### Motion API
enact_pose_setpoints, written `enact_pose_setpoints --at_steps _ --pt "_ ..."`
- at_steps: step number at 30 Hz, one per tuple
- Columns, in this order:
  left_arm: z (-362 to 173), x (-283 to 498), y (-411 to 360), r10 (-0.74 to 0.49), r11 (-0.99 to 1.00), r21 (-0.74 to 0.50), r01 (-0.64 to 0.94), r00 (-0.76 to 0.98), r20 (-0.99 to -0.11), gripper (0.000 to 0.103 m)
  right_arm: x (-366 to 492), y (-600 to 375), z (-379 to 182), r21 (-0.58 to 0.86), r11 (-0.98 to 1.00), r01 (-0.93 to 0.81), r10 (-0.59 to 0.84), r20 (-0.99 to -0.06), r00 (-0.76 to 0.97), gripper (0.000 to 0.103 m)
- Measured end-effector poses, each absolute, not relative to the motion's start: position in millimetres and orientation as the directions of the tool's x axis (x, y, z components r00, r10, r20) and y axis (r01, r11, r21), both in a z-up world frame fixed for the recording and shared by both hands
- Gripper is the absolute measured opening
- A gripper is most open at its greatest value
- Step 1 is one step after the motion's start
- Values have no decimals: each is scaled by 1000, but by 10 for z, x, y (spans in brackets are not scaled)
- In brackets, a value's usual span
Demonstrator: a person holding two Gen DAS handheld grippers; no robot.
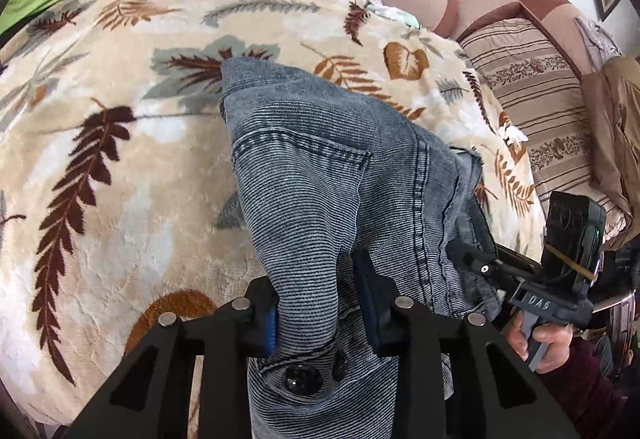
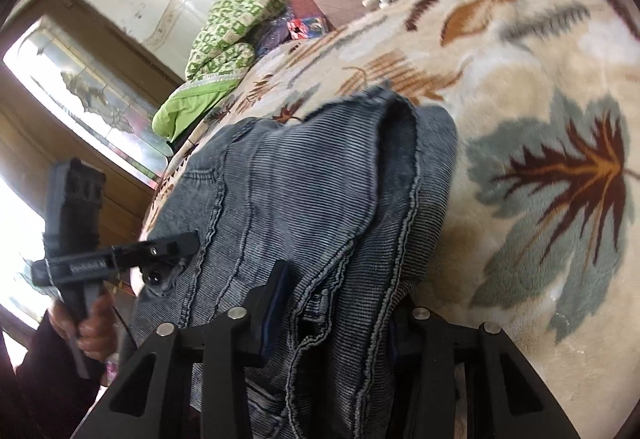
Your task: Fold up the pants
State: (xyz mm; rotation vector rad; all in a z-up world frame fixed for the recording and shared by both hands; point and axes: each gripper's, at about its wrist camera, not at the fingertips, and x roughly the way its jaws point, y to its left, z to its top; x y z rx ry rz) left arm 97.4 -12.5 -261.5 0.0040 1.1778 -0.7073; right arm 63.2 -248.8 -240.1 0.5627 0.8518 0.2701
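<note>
Denim pants (image 1: 320, 175): bunched, lifted at the near end over leaf blanket (image 1: 100, 143).
Left gripper (image 1: 316, 323): pinching the buttoned waistband.
Right gripper (image 2: 340, 323): pinching a thick fold of hems.
Hand (image 1: 548, 347): on the right grip.

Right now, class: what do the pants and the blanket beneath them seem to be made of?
Pants: blue-grey faded cotton, probably fine corduroy or ribbed denim; thin ridges, stitched seams, a patch pocket.
Blanket: soft plush fleece, likely synthetic; fuzzy, matted pile with a printed leaf pattern.
</note>
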Motion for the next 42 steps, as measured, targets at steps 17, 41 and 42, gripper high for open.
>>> enact_pose_setpoints --at_steps 17,41,42 --pt "-2033 927 -219 -431 828 -209 521 351 -831 33 563 -2247 -2050 452 880 -145 410 -571 711 41" --pt "-2431 2000 -570 -301 898 -147 415 335 -893 34 1987 -2656 -2269 523 848 -86 442 -609 659 42" --pt "-2511 2010 -569 -283 904 -138 404 324 -903 34 2019 -2621 -2336 511 856 -78 437 -634 638 42"
